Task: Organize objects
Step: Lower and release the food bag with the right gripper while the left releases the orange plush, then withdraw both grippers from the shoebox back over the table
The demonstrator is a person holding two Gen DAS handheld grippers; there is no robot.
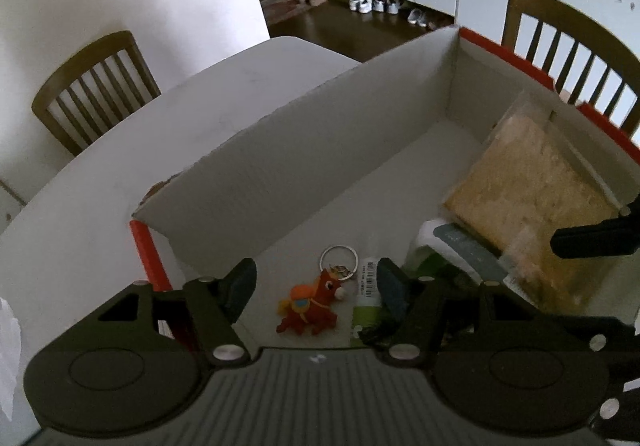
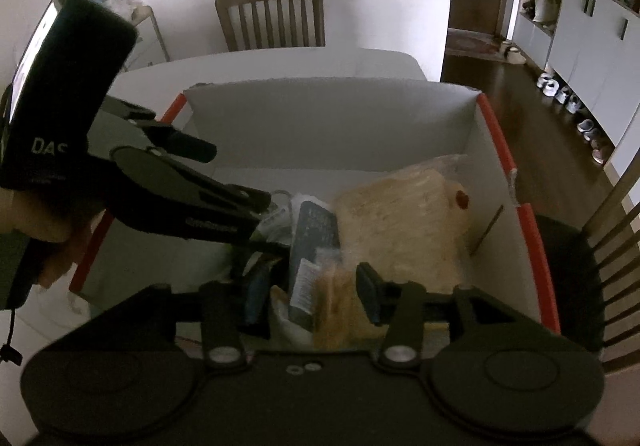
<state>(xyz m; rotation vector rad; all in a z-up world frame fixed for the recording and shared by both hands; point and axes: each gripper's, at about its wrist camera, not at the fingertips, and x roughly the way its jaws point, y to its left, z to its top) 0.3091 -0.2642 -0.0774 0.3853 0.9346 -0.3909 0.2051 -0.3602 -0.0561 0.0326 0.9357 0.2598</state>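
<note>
A white cardboard box (image 1: 300,166) with a red rim stands open on the table. On its floor lies a red horse keychain (image 1: 308,306) with a metal ring. My left gripper (image 1: 316,286) hangs open just above it, a finger on either side, not touching it. To the right lie a green-and-white packet (image 1: 366,310), a dark packet (image 1: 468,250) and a clear bag of yellowish food (image 1: 532,198). My right gripper (image 2: 312,296) is open over the dark packet (image 2: 312,238) and the bag (image 2: 400,222). The left gripper (image 2: 238,176) reaches into the box (image 2: 332,126) from the left.
The box sits on a white table (image 1: 120,150) with wooden chairs (image 1: 96,86) around it. Another chair (image 2: 272,14) stands at the far side and one (image 2: 616,230) right beside the box. A hand (image 2: 52,230) holds the left gripper. Shoes (image 1: 376,4) line the floor behind.
</note>
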